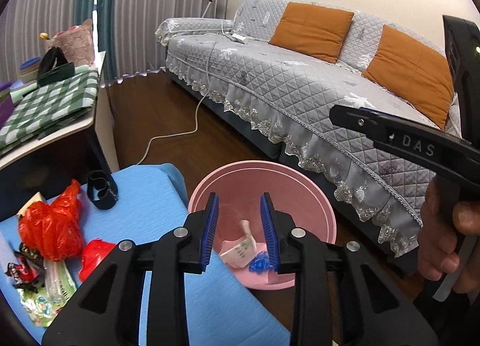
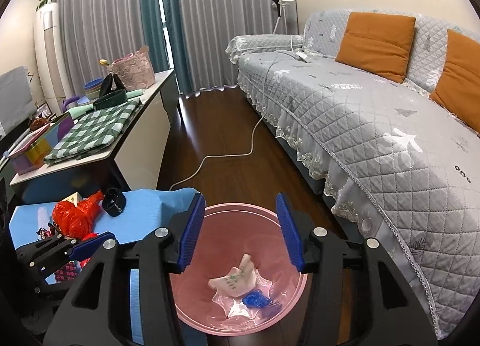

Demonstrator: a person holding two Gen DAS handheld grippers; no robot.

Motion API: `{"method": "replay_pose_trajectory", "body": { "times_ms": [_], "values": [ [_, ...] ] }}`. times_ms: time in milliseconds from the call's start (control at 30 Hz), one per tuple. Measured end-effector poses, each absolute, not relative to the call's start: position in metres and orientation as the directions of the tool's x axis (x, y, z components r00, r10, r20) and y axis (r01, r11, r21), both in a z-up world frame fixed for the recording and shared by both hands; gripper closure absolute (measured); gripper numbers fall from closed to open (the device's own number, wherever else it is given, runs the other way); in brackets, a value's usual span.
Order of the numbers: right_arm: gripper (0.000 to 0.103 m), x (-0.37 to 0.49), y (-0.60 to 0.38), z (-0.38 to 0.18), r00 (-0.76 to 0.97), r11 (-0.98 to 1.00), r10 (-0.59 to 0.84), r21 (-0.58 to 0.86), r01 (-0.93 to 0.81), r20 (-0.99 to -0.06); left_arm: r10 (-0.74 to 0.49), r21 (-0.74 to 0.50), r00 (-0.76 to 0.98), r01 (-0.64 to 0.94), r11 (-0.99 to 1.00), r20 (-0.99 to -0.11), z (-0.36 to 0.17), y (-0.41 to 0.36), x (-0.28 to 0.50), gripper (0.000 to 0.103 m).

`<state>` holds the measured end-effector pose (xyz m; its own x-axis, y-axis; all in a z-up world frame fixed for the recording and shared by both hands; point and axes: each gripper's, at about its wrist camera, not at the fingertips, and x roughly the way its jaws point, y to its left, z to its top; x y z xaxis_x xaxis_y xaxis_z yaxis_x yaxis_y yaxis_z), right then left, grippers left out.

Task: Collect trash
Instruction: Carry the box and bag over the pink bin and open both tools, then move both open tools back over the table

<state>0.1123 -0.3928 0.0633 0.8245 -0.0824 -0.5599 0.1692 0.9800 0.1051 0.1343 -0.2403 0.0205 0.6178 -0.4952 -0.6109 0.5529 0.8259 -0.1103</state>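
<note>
A pink basin [image 1: 315,184] [image 2: 192,307] stands on the wood floor beside a blue mat [image 1: 144,196] [image 2: 144,211]. Inside it lie a white wrapper [image 1: 241,248] [image 2: 237,278], a blue crumpled scrap [image 1: 259,263] [image 2: 255,299] and some clear plastic. My left gripper [image 1: 239,196] hangs open over the basin's left side, nothing between its pads. My right gripper [image 2: 240,197] is open above the basin's middle, also empty. On the mat lie a red plastic bag [image 1: 52,229] [image 2: 76,214], a smaller red piece [image 1: 94,257], snack wrappers [image 1: 24,271] and a black band [image 1: 102,190].
A grey quilted sofa [image 1: 300,91] [image 2: 360,121] with orange cushions runs along the right. A white cable [image 1: 168,139] trails across the floor. A side table [image 1: 60,133] with a green checked cloth stands on the left. A person's hand [image 1: 444,241] holds the right gripper.
</note>
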Motion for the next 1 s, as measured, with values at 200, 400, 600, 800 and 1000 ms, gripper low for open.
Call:
{"method": "replay_pose_trajectory", "body": {
  "times_ms": [200,400,600,800,1000],
  "values": [
    [0.051,0.104,-0.375,0.074,0.842,0.986,-0.066,0.096,0.138,-0.535,-0.456,-0.100,0.649,0.508,0.856,-0.609,0.027,-0.215,0.122,0.074],
    [0.050,0.093,-0.351,0.083,0.858,0.991,-0.036,0.094,0.098,-0.512,-0.416,-0.094,0.685,0.456,0.885,-0.598,0.038,-0.178,0.104,0.074],
    [0.050,0.084,-0.324,0.091,0.867,0.994,0.007,0.097,0.047,-0.498,-0.371,-0.079,0.717,0.407,0.910,-0.590,0.048,-0.140,0.086,0.074],
    [0.050,0.074,-0.291,0.094,0.868,0.996,0.054,0.090,-0.011,-0.493,-0.325,-0.075,0.744,0.349,0.934,-0.584,0.060,-0.094,0.069,0.074],
    [0.050,0.067,-0.261,0.092,0.865,0.995,0.096,0.076,-0.067,-0.493,-0.272,-0.079,0.782,0.277,0.958,-0.560,0.063,-0.049,0.055,0.074]
  ]
}}
